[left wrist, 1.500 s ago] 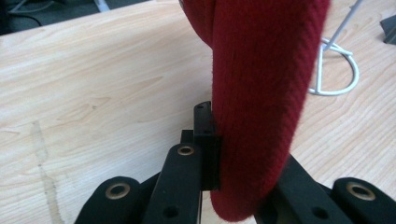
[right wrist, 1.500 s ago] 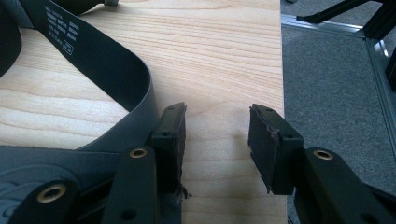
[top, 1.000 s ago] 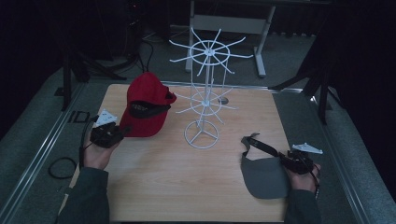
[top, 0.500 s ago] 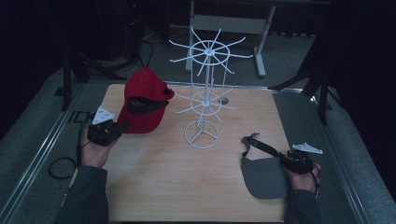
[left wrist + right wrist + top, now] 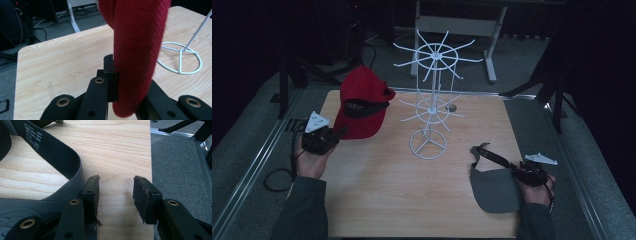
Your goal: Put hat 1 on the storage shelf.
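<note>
left tool: my left tool (image 5: 341,133) is clamped on the edge of the red knitted fabric cap (image 5: 361,104); in the left gripper view the red fabric (image 5: 136,50) sits pinched between both jaws
cap position: held up off the light wooden counter (image 5: 377,200), over its far-left part, opening tilted toward me
key relation: white wire hat rack with spoke arms (image 5: 432,100) stands just right of the red cap, its round wire base (image 5: 180,58) on the counter; likely move is cap onto a spoke, so travel is rightward and up
nearer hand: left, it already has the cap; rack is well apart from my right side
right tool: my right tool (image 5: 116,195) has jaws apart, nothing between them, only bare counter
grey cap: flat grey fabric cap with black strap (image 5: 494,187) lies near the counter's right front corner; strap (image 5: 50,152) touches the outside of one jaw, not gripped
edges: right tool sits close to the counter's right edge, grey floor beyond
open room: middle and front-left of the counter bare; thin spokes could snag the knit
</note>
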The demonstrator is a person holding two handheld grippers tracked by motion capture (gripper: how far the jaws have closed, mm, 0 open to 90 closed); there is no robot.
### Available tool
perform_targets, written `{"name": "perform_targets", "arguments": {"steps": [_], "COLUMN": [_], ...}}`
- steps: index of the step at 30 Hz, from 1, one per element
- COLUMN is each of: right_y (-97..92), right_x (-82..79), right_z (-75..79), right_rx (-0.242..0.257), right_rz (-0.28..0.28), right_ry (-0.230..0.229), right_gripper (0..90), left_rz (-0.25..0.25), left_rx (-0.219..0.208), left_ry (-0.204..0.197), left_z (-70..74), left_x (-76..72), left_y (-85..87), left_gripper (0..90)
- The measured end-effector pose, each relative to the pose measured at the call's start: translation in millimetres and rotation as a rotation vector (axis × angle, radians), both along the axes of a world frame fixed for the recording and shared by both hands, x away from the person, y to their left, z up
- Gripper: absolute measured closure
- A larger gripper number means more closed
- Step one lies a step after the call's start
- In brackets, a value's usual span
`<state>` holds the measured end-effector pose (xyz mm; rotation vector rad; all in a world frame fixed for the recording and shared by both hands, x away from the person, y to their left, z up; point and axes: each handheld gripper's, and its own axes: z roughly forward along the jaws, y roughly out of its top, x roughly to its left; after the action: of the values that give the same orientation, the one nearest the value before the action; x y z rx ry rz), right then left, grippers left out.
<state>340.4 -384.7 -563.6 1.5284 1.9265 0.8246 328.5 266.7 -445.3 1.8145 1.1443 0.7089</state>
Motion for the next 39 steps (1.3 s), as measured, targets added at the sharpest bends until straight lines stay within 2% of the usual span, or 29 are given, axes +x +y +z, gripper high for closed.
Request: {"name": "perform_targets", "arguments": {"steps": [12,29,39], "right_y": [0.0,0.0,0.0], "right_x": [0.0,0.0,0.0], "right_z": [0.0,0.0,0.0], "right_rx": [-0.001,0.000,0.001], "right_rz": [0.001,0.000,0.000], "right_ry": [0.000,0.000,0.000], "right_gripper": [56.4,56.5,56.5], "left_rz": [-0.010,0.009,0.021], "left_rx": [0.007,0.017,0.008], "left_ry": [-0.031,-0.089,-0.126], "left_z": [12.2,29.7,40.6], "left_x": [0.0,0.1,0.5], "left_y": [-3.4,-6.6,-7.7], "left_gripper": [85.8,85.8,85.8]}}
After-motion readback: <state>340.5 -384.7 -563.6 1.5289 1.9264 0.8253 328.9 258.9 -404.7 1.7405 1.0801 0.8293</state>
